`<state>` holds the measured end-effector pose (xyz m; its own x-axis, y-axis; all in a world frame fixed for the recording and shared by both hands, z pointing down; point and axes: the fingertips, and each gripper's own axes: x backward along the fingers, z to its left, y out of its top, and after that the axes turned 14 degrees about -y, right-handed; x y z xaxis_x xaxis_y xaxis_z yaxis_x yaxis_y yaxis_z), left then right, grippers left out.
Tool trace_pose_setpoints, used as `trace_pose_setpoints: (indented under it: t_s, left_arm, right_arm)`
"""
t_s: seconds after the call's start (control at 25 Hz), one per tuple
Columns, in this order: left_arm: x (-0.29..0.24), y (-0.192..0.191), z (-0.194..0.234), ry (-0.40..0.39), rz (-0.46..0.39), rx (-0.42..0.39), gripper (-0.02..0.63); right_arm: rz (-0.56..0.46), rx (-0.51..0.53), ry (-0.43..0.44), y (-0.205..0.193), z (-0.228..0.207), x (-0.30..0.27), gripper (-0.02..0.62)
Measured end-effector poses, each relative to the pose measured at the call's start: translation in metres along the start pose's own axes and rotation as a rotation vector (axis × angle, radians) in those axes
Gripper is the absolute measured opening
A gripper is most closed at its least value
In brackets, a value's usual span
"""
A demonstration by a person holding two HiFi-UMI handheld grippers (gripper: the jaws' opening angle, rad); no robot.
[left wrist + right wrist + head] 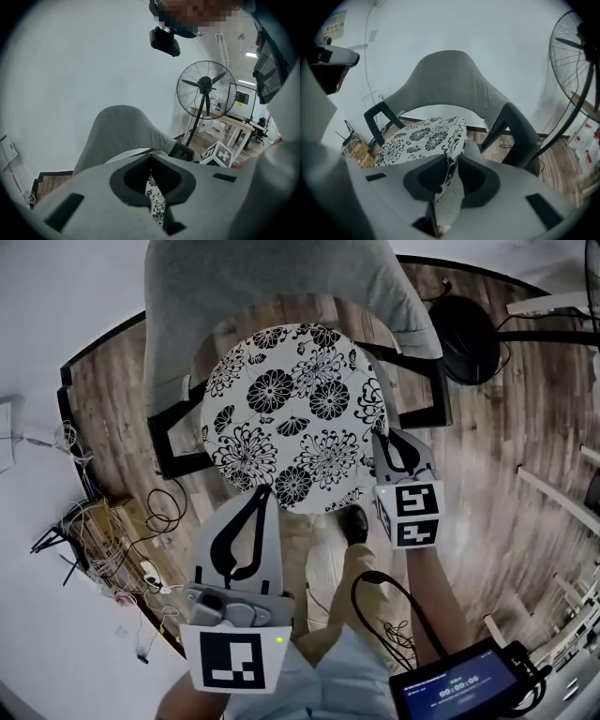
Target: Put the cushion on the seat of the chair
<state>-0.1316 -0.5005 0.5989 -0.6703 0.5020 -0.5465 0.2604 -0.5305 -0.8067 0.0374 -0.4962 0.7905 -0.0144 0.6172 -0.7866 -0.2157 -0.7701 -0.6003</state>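
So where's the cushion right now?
In the head view the cushion is centre frame over the seat of the chair, just below its grey backrest, with its near edge between the jaws of the left gripper and right gripper.

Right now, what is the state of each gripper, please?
Left gripper: closed on the cushion edge.
Right gripper: cushion edge between jaws; grip cannot be told.
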Motion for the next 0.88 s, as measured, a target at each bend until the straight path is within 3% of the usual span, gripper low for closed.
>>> trace_pose_setpoints:
  t_s: [0.12, 0.24, 0.52, 0.88]
  left_arm:
    - [-0.004, -0.001, -0.003, -0.015, 0.007, -0.008, 0.005]
    - [-0.006, -0.002, -0.003, -0.021, 0.013, -0.007, 0.005]
    - [-0.002, 0.008, -0.005, -0.004, -0.017, -0.023, 0.005]
    - [0.035, 0.038, -0.031, 0.068, -0.080, -0.051, 0.005]
  right_arm:
    - [0.011, -0.019, -0.029, -0.007, -0.009, -0.002, 0.128]
    - [0.026, -0.025, -0.061, -0.010, -0.017, -0.002, 0.147]
    - [0.005, -0.026, -0.057, 0.000, -0.017, 0.013, 0.146]
    - [-0.133, -0.020, -0.001, 0.051, -0.006, 0.084, 0.133]
